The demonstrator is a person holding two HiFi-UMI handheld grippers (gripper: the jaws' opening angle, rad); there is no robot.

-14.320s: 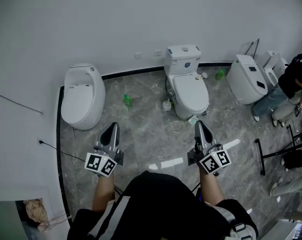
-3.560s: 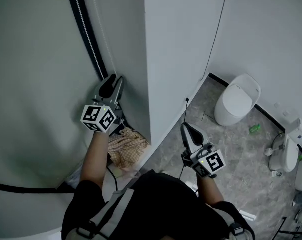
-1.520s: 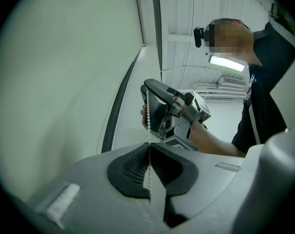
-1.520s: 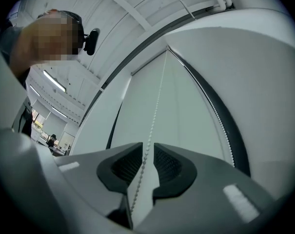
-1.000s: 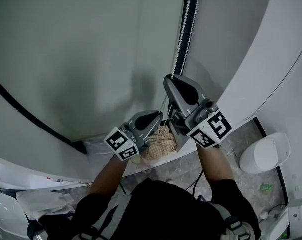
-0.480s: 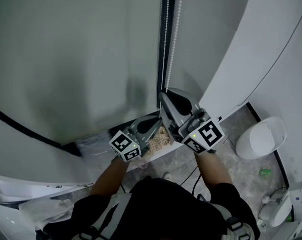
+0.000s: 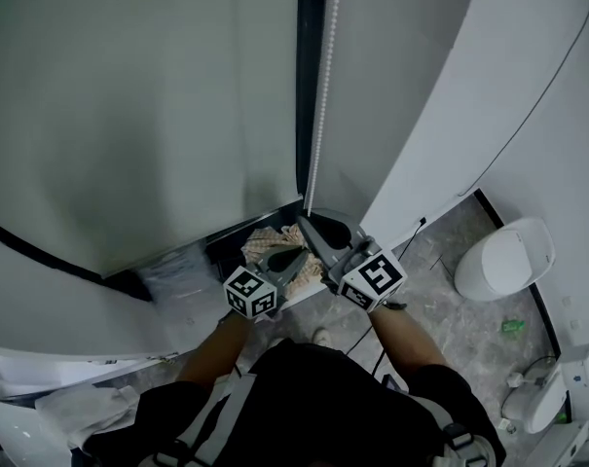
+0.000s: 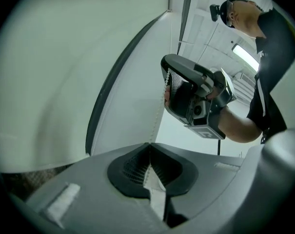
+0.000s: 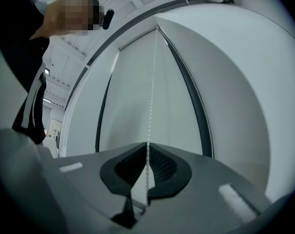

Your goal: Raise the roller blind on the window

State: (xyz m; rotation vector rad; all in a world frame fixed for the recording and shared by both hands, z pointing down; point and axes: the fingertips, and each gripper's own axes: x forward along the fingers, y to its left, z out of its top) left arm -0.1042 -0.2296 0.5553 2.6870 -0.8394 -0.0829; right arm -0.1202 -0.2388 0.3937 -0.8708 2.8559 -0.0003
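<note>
The grey-green roller blind (image 7: 148, 95) covers the window left of a black frame bar (image 7: 309, 76). A white bead chain (image 7: 322, 86) hangs beside that bar. Both grippers sit low, near the sill. My right gripper (image 7: 311, 225) is shut on the bead chain (image 9: 151, 91), which rises straight up from its pads (image 9: 159, 162). My left gripper (image 7: 286, 258), just below and to the left, is shut on the same chain (image 8: 159, 116). In the left gripper view the chain runs from my left gripper (image 8: 149, 146) up to the right gripper (image 8: 193, 99).
A beige cloth (image 7: 265, 241) lies on the sill behind the grippers. A white wall column (image 7: 440, 95) stands right of the window. On the grey floor at right are a toilet (image 7: 498, 261), a green bottle (image 7: 513, 327) and another toilet (image 7: 537, 407).
Both grippers have come down together along the window, still closed on the bead chain. They now sit lower in the head view, close to the sill and the cloth.
</note>
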